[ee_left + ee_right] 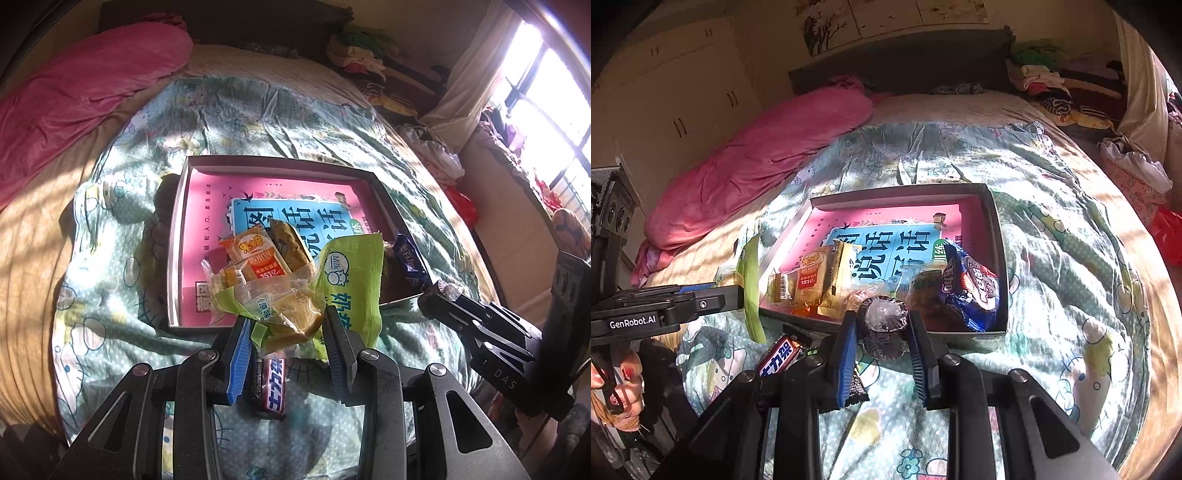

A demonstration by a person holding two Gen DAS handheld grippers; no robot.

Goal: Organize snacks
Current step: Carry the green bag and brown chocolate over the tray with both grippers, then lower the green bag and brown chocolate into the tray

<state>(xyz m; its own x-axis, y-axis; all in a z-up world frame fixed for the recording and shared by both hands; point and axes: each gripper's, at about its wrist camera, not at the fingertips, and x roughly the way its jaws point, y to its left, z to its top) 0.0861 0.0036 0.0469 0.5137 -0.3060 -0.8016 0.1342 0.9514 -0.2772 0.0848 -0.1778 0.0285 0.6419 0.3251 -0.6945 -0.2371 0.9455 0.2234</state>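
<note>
Two loads hang over the box [177, 236]'s six o'clock rim: left fingers [288, 325] pinch a clear pastry packet [284, 314], raised for dropping in. Right fingers [882, 328] clamp a dark wrapped cake [882, 325], likewise poised; chocolate bar [779, 354] waits on the bed [1052, 295].

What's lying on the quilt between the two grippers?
A chocolate bar lies on the quilt between the left gripper and right gripper, clearest in the right wrist view.
</note>
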